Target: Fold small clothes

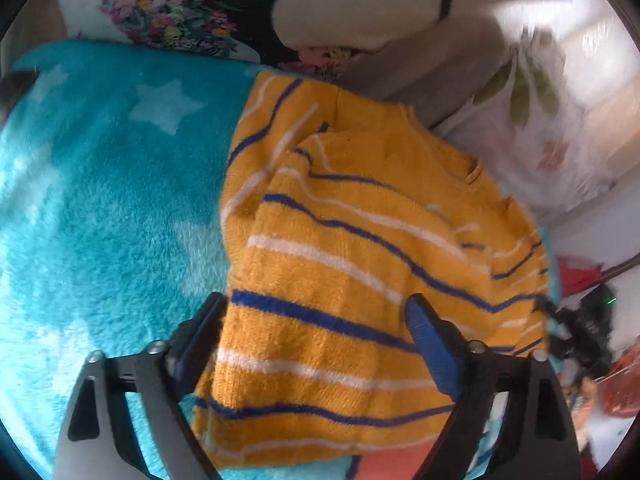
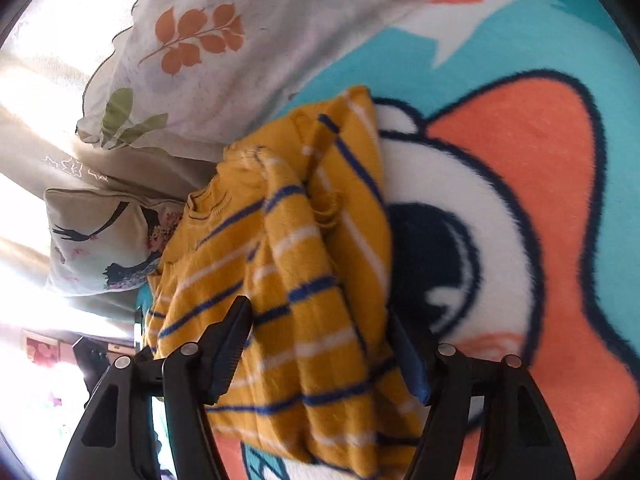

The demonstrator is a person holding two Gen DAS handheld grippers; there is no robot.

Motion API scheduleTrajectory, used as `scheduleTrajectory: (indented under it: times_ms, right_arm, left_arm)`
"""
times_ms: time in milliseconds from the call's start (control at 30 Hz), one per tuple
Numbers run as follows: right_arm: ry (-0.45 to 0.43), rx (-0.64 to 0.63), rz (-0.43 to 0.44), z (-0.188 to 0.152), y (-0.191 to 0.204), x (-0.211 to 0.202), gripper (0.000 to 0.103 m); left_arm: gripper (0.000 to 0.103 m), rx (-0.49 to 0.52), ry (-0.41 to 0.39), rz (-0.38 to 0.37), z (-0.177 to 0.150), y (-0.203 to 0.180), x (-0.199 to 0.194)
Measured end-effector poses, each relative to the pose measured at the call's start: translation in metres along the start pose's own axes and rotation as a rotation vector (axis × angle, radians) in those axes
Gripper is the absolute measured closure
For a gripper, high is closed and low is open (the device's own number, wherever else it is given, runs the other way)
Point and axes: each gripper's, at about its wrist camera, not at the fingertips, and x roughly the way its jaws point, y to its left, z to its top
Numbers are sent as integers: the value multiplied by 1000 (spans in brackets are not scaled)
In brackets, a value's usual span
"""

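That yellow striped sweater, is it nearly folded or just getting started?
Partway, it seems. Done: the yellow striped sweater already lies doubled over in layers on the turquoise blanket, a sleeve folded across the body. In hand: the left gripper and right gripper each have open jaws straddling an edge of it, gripping nothing firmly. Left: the bundle is still loose and uneven, so probably one more fold and a tidy-up.

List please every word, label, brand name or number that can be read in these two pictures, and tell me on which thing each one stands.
None: no readable text shows in either view.
The yellow striped sweater bears only blue and white stripes; no tag shows.
The teal blanket bears stars and a cartoon picture; near the bottom edge of the right wrist view, a dark outlined shape that may be a letter is cut off.
The pillows bear only leaf and flower prints.
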Motion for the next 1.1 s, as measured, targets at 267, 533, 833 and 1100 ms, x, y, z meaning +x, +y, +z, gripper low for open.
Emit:
scheduleTrajectory:
  times_ms: [267, 533, 833, 1100]
  right_arm:
    - [97, 13, 104, 5, 7, -10, 79]
    - [162, -90, 118, -32, 10, -78, 80]
    - [37, -49, -109, -54, -27, -131, 63]
    - [52, -318, 17, -45, 62, -100, 58]
  left_arm:
    - [82, -19, 14, -8, -3, -24, -28]
    - [79, -51, 43, -15, -65, -32, -60]
    - [60, -194, -3, 64, -112, -7, -81]
    - [47, -116, -170, 221, -145, -37, -144]
